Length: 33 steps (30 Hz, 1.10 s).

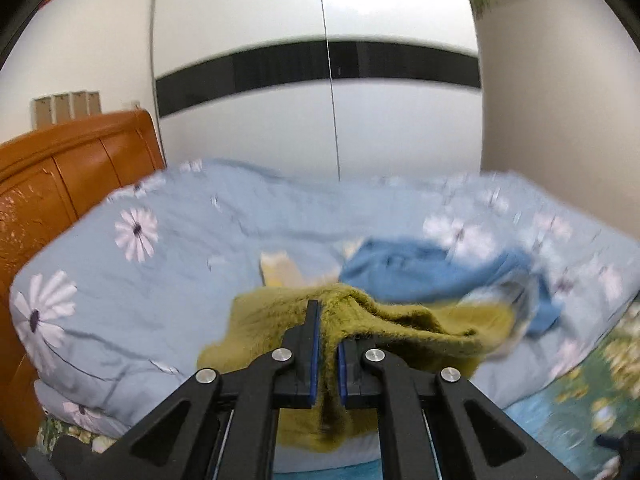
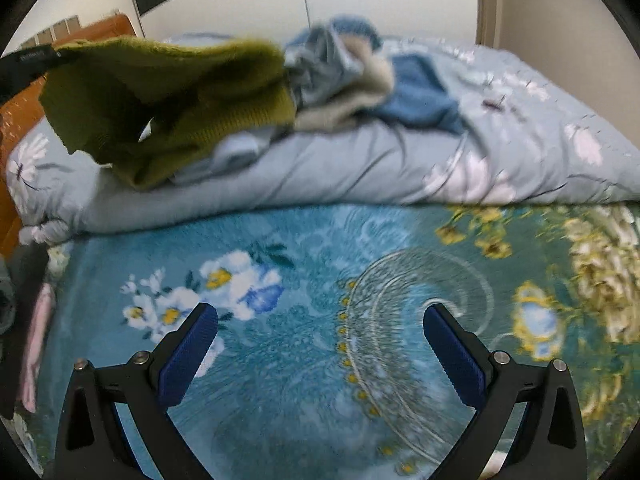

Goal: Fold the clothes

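An olive-green knitted garment (image 1: 360, 320) hangs lifted above the bed, and my left gripper (image 1: 328, 332) is shut on its fabric. In the right wrist view the same green garment (image 2: 168, 92) dangles at the upper left, held by the left gripper (image 2: 28, 60) at the frame's edge. A pile of clothes lies on the folded quilt: a blue garment (image 1: 404, 268), seen as blue fabric (image 2: 420, 88), beside light blue and beige pieces (image 2: 340, 64). My right gripper (image 2: 320, 344) is open, empty, low over the teal blanket.
A light blue floral quilt (image 1: 180, 248) lies folded across the bed. The teal flowered blanket (image 2: 304, 288) covers the near part of the mattress. An orange wooden headboard (image 1: 60, 172) stands at the left, and a white wardrobe (image 1: 320, 120) rises behind the bed.
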Tool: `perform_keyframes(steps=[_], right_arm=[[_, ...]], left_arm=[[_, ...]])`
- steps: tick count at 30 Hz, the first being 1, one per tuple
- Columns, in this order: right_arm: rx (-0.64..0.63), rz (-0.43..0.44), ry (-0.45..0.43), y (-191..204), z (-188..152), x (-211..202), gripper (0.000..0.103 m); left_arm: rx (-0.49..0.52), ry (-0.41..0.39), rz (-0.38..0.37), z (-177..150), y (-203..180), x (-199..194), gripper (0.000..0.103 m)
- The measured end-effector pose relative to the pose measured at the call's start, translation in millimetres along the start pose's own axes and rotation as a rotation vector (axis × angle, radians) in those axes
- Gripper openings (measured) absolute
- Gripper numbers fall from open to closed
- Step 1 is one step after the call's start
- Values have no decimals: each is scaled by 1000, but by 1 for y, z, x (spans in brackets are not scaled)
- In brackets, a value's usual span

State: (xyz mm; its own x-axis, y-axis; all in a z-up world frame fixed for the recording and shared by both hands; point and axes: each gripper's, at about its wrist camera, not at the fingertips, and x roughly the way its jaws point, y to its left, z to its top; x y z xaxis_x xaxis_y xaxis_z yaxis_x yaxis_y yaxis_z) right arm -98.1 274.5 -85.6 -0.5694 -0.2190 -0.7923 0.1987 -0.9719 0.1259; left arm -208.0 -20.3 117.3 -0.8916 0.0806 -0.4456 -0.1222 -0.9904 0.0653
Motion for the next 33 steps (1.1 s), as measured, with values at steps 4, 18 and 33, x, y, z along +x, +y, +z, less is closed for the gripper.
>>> perform_keyframes(steps=[4, 18, 33], right_arm=[[0, 14, -72, -5, -2, -53, 103], [21, 7, -364, -28, -11, -217, 103], [95, -35, -241, -56, -33, -199, 103]], left_arm=[[54, -90, -49, 37, -10, -70, 7], [-16, -335, -419, 96, -31, -277, 7], [-77, 424, -335, -70, -99, -91, 9]])
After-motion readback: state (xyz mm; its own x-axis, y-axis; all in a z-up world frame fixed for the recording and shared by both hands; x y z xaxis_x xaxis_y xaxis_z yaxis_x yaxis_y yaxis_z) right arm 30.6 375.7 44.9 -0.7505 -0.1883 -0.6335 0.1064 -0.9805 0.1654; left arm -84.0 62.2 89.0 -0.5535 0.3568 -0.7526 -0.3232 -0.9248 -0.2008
